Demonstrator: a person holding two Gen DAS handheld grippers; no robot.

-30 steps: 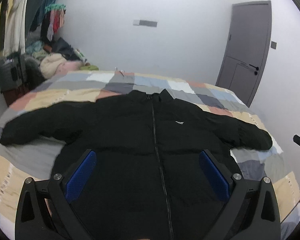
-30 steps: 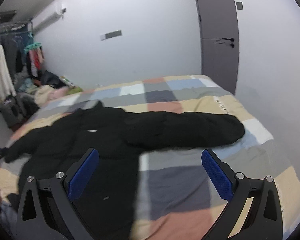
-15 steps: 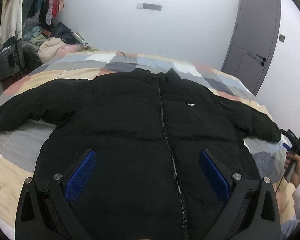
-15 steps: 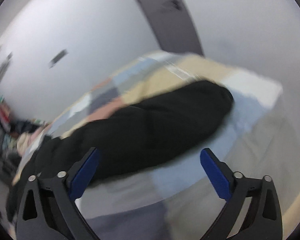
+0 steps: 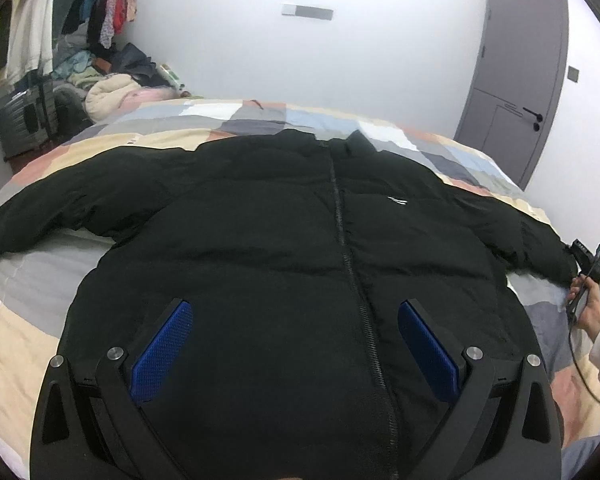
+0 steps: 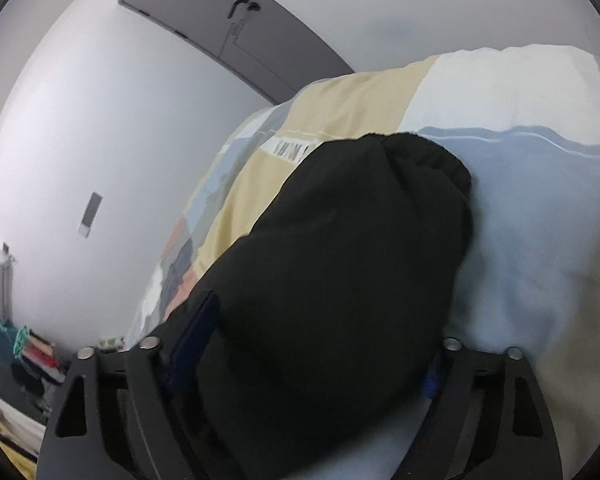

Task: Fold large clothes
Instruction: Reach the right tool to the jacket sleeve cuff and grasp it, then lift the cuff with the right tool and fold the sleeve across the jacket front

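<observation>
A black puffer jacket (image 5: pixel 284 240) lies flat, front up and zipped, on the patchwork bed (image 5: pixel 28 280), with both sleeves spread out. My left gripper (image 5: pixel 296 344) is open and empty, hovering over the jacket's lower front. In the left wrist view my right gripper (image 5: pixel 586 264) is at the end of the right sleeve. In the right wrist view the right gripper (image 6: pixel 312 340) is open, tilted, and the right sleeve (image 6: pixel 340 272) lies between its blue pads (image 6: pixel 196 336), with the cuff (image 6: pixel 428 160) beyond them. The right pad is mostly hidden by the sleeve.
A grey door (image 5: pixel 516 80) is in the wall at the back right. A clothes rack (image 5: pixel 40 24), a suitcase (image 5: pixel 24 120) and a heap of laundry (image 5: pixel 112 92) stand at the left beyond the bed. The bed's right edge (image 6: pixel 540 92) is near the cuff.
My right gripper has moved in onto the right sleeve and rolled over; the sleeve now lies between its fingers. The left gripper has moved slightly closer over the jacket.
</observation>
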